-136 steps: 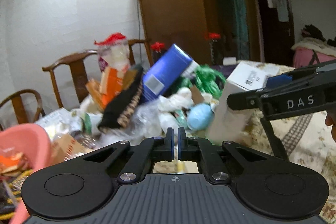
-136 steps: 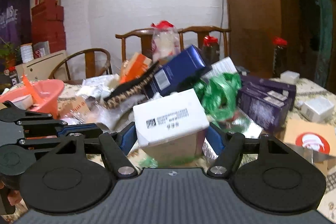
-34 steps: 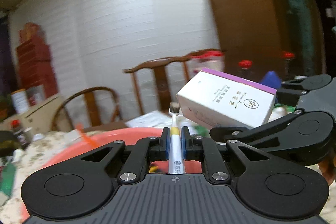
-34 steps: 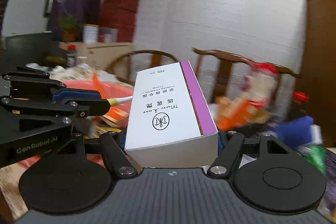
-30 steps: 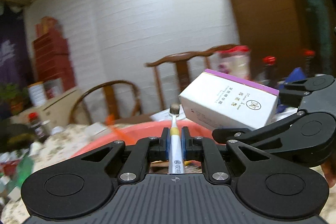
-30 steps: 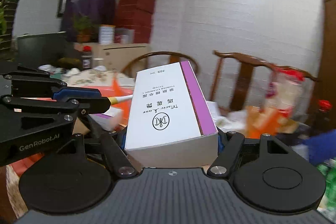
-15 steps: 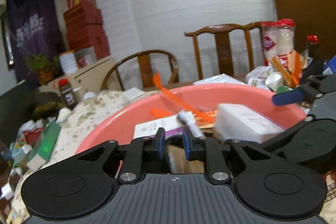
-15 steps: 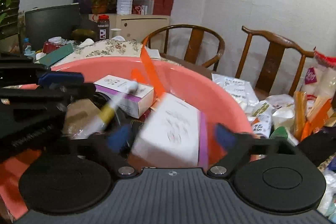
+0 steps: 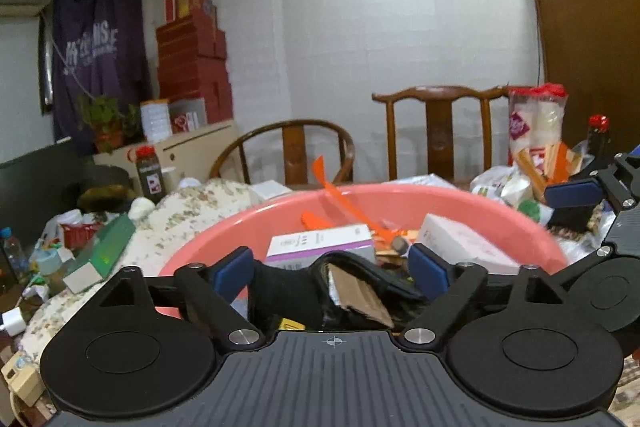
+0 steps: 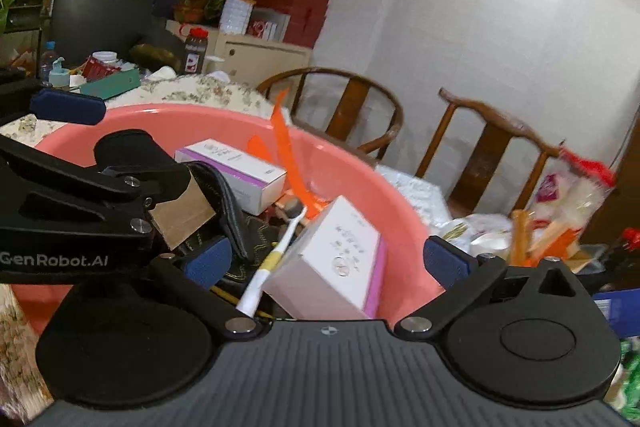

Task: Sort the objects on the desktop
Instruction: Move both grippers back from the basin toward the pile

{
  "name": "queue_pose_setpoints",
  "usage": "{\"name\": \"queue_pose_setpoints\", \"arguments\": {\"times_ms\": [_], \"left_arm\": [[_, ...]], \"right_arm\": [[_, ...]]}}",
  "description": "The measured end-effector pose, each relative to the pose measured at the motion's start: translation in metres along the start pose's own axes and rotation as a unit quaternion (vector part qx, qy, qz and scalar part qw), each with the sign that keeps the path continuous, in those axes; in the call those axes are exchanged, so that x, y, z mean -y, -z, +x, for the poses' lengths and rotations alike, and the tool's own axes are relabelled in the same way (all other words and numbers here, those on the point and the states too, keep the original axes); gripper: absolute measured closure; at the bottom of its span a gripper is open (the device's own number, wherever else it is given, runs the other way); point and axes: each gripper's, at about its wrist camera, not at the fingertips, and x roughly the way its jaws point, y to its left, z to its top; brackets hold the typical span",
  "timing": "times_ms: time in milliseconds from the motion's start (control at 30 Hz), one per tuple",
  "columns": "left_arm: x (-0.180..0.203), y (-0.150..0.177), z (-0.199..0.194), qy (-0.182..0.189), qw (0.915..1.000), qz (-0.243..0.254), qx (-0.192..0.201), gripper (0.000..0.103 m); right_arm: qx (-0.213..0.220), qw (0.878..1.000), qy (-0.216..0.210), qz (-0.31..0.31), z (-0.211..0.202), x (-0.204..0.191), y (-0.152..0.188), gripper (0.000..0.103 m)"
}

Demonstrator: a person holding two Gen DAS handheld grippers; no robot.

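pink plastic fills the middle of both views: the basin [image 9: 532,231] sits on a flowered cloth [image 9: 192,207], its near rim hidden behind our gripper bodies. going left to right in the left wrist view, we see a green box [image 9: 108,247] on the cloth, then our left gripper [image 9: 332,273] with its jaws wide apart after just opening, nothing between the pads. behind it lie a dark pouch [image 9: 288,291] with a cardboard piece, half covered by the gripper frame, and a purple-edged box [image 9: 320,245]. an orange strip [image 9: 340,197] sticks up past the far rim. at the right edge our right gripper [image 9: 580,193] is cut off by the frame.

in the right wrist view the left gripper [image 10: 68,111] crosses the left side and hides part of the basin [image 10: 340,167]. our right gripper [image 10: 326,263] also has its jaws spread wide, having just opened, and grips nothing. below the gap, the toothbrush [image 10: 272,259] lies slanted in the basin, its head blurred, touching the white box [image 10: 332,263], which rests tilted against the inner wall. the second box [image 10: 236,169] lies further in.

right of the basin the heap of bags [image 10: 540,219] is smeared by motion and hard to read. two chairs [image 10: 492,147] stand close behind the table. open room lies above the basin; its right rim sits near the heap.
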Motion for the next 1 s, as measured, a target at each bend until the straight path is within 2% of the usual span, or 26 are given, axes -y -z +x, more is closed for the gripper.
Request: {"name": "queue_pose_setpoints", "arguments": {"times_ms": [100, 433, 667, 800, 1000], "left_arm": [[0.005, -0.001, -0.01, 0.003, 0.9999, -0.005, 0.009, 0.0], [0.034, 0.014, -0.035, 0.011, 0.9998, -0.011, 0.013, 0.0], [0.068, 0.026, -0.052, 0.045, 0.9986, -0.016, 0.022, 0.0], [0.089, 0.035, -0.061, 0.062, 0.9976, -0.01, 0.028, 0.0], [0.123, 0.045, -0.061, 0.091, 0.9956, 0.001, 0.02, 0.0]], "right_arm": [[0.016, 1.0, 0.012, -0.008, -0.016, 0.002, 0.005, 0.0], [0.027, 0.998, 0.03, 0.038, -0.045, 0.02, 0.037, 0.0], [0.034, 0.995, 0.058, 0.077, -0.074, 0.045, 0.076, 0.0], [0.049, 0.991, 0.091, 0.089, -0.098, 0.064, 0.1, 0.0], [0.035, 0.988, 0.106, 0.103, -0.122, 0.092, 0.14, 0.0]]}}
